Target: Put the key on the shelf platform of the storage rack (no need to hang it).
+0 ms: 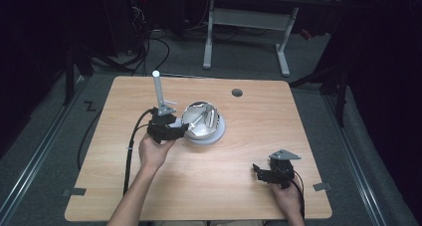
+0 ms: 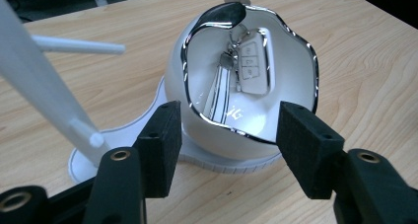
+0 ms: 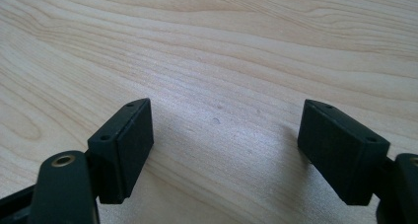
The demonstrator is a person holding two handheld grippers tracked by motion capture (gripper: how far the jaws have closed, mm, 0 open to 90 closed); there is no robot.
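As the left gripper is brought up to the white bowl, its jaws are seen spread wide, one to each side of the near rim, with nothing yet grasped; whether the pads touch the wall cannot be told. The bowl, chrome-edged with a wavy rim, is tilted toward the left gripper on a white base near the middle of the table, just beside a white upright post. Inside the bowl a car key fob is seen lying with a key ring and a strap.

Progress is judged early: an approach has been made, no hold is established, and gripping the bowl or removing its contents is left to be done.

Fob long axis: runs up the bowl's inner wall, away from the left gripper, ring end toward the far rim.

The right gripper is held low over bare wood at the table's near right, well apart from the bowl, jaws released and empty.
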